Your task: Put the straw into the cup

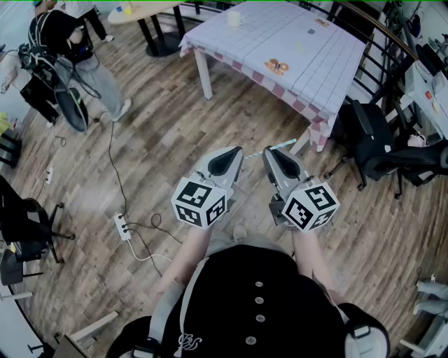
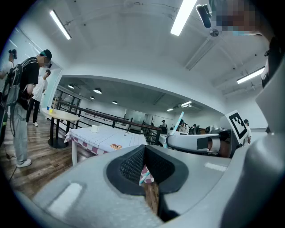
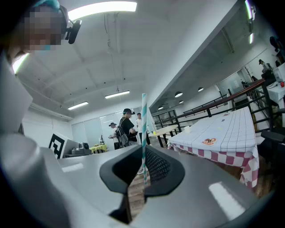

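Only the head view shows both: right hand-held gripper (image 1: 270,152) pinches one straw (image 3: 144,129), left hand-held gripper (image 1: 236,151) is closed and empty; one cup (image 1: 234,19) stands on the bench (image 1: 308,59) at top.

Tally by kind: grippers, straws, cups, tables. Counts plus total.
Grippers: 2 (left gripper, right gripper)
Straws: 1 (striped straw, clamped in the right gripper)
Cups: 1 (white cup on the checked-cloth table)
Tables: 2 (checked-cloth table, round table)
Total: 6
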A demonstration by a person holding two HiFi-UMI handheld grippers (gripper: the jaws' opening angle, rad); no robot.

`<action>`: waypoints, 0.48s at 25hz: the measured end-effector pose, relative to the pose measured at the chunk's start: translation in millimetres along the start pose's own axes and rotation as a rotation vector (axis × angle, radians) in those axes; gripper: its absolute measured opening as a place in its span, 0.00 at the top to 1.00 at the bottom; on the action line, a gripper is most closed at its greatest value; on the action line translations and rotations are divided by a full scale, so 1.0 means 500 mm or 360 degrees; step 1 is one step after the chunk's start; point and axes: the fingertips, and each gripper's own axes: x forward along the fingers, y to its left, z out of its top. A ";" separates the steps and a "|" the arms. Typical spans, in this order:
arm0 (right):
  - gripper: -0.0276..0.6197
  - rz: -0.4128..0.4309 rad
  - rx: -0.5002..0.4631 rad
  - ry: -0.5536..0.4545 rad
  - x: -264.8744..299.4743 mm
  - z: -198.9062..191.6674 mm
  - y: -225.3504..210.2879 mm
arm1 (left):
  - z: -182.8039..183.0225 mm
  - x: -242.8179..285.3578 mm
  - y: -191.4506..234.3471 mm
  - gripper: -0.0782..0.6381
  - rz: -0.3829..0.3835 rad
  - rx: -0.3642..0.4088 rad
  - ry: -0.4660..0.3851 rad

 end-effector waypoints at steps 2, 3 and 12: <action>0.93 -0.0019 -0.0013 0.0013 -0.012 -0.005 0.002 | -0.006 -0.004 -0.008 0.89 -0.0017 -0.0002 0.0012; 0.93 -0.0030 -0.0018 0.0021 -0.017 -0.008 0.002 | -0.010 -0.006 -0.012 0.89 -0.0027 -0.0006 0.0022; 0.93 -0.0079 -0.0043 0.0031 0.003 -0.022 0.028 | -0.011 -0.038 -0.007 0.89 -0.0137 0.0028 0.0055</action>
